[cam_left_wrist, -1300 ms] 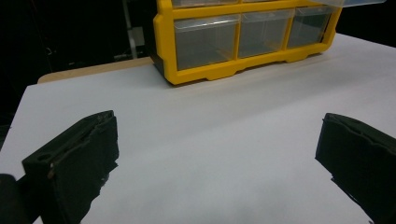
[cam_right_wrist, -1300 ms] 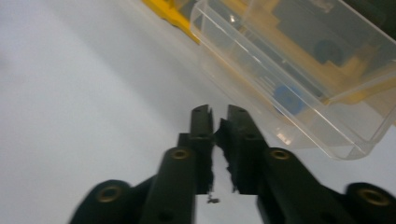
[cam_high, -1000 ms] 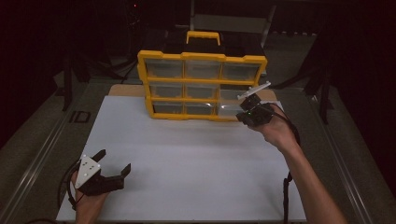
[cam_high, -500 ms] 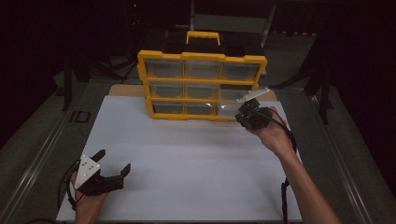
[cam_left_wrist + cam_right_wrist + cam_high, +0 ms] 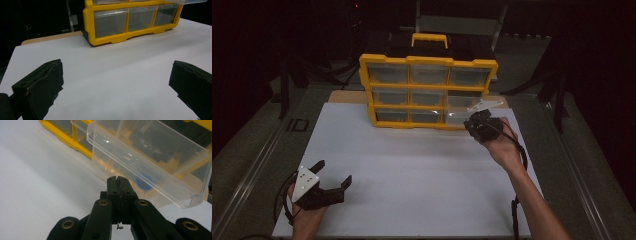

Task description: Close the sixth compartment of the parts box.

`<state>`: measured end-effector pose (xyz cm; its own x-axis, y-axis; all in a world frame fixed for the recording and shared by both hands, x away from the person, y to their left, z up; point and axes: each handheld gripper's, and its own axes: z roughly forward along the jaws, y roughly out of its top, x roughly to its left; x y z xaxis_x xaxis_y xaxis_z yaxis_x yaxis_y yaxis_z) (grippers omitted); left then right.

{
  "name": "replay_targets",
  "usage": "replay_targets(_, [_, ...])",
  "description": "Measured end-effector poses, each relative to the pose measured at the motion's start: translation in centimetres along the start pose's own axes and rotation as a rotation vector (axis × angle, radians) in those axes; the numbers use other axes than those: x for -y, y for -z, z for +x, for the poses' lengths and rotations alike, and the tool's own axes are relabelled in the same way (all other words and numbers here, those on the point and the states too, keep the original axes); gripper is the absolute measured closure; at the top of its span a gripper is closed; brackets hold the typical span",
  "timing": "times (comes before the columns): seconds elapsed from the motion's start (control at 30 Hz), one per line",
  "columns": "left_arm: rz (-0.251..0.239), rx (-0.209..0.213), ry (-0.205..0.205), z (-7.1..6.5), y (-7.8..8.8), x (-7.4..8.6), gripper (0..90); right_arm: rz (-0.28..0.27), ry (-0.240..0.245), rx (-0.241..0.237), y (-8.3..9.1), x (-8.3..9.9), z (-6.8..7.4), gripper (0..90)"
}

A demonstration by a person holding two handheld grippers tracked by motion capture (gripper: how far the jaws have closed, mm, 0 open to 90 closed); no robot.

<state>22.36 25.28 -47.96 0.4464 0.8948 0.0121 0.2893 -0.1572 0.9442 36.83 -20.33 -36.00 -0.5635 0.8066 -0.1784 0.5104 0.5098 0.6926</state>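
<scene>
1. Toward the far side of the white table (image 5: 422, 170) stands a yellow organizer (image 5: 428, 92) with a handle on top and three rows of clear drawers.
2. At its lower right corner, one clear drawer (image 5: 150, 157) is pulled partway out of the frame and sits tilted; a blue round thing (image 5: 143, 181) shows through its wall in the right gripper view.
3. The right claw (image 5: 476, 125) is at that drawer's front. In its own view the jaws are clenched tight together at the drawer's lower edge; whether the plastic is pinched between the tips cannot be told.
4. The right hand (image 5: 502, 147) holds that claw up near the organizer's right end, the forearm coming in from the bottom edge.
5. The left claw (image 5: 334, 181) rests near the front left corner of the table, well apart from the organizer, its jaws released and spread wide with nothing between them.
6. In the left gripper view the bottom row of drawers (image 5: 136, 18) appears closed.
</scene>
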Motion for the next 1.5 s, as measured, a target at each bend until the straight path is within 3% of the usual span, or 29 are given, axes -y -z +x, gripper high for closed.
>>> replay_targets(0.53, [0.0,0.0,0.0,0.0,0.0,0.0,0.0,-0.06,-0.008,0.053,-0.4,0.5,0.3,89.4])
replay_targets(1.5, [-0.001,0.001,0.0,0.0,0.0,0.0,0.0,-0.08,-0.04,0.075,-1.3,1.2,0.1,89.4])
